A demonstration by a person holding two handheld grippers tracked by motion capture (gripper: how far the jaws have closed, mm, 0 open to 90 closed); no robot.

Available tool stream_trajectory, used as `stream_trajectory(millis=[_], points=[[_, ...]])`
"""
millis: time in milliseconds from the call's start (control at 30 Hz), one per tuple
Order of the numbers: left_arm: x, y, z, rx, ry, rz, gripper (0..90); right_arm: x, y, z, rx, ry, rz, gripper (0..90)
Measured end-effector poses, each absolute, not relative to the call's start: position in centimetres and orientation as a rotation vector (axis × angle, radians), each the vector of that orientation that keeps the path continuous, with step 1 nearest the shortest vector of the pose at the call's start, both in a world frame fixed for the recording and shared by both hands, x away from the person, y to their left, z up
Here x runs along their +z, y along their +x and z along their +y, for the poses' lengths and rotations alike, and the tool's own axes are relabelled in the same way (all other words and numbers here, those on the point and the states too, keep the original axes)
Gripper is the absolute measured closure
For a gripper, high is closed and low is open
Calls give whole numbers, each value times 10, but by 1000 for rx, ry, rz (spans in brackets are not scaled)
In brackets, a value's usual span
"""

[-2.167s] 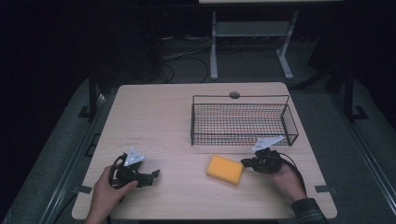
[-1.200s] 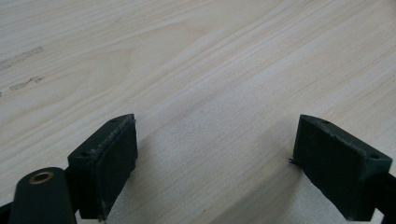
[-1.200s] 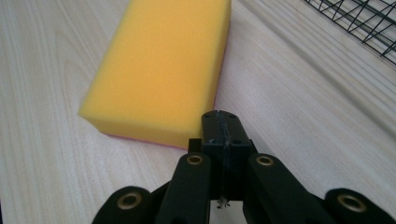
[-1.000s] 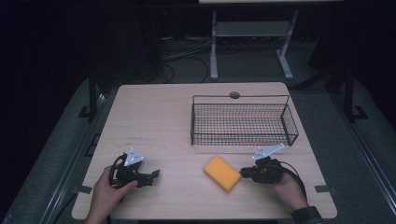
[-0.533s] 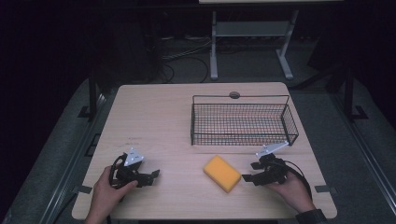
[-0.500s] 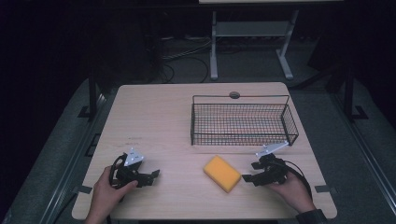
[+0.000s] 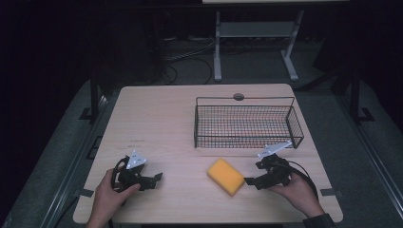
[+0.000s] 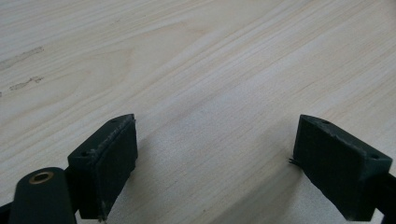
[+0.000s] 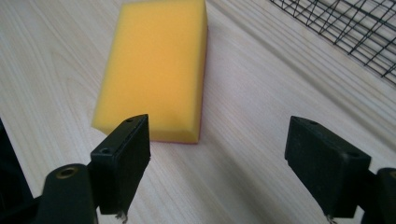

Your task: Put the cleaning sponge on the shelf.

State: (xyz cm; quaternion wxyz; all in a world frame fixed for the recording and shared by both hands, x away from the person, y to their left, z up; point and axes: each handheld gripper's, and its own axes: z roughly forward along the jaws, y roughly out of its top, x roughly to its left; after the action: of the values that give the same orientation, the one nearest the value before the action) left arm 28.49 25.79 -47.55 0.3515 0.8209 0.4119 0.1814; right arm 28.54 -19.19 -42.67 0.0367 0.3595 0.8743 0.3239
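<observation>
Two hand-held grippers, one sponge, one basket on a pale wooden table (image 7: 171,118).

Well left of the yellow rectangular foam sponge (image 7: 225,176), the left hand-held gripper (image 7: 153,179) rests with jaws apart, empty. Just right of the sponge, the right hand-held gripper (image 7: 250,181) faces it, jaws spread, not touching. One black wire basket (image 7: 247,124) stands behind the sponge.

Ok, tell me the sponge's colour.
The sponge is yellow-orange, with a thin reddish layer underneath; the right gripper view shows it best.
</observation>
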Motion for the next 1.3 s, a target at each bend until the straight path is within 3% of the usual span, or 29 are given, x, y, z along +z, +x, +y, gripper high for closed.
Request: stream_trajectory(millis=[733, 1300], points=[[-476, 285, 258, 469, 2121, 1068, 129, -409, 297, -153, 915, 1055, 2706, 43], [-475, 285, 258, 468, 2123, 1069, 129, -418, 305, -123, 881, 1005, 2763, 25]])
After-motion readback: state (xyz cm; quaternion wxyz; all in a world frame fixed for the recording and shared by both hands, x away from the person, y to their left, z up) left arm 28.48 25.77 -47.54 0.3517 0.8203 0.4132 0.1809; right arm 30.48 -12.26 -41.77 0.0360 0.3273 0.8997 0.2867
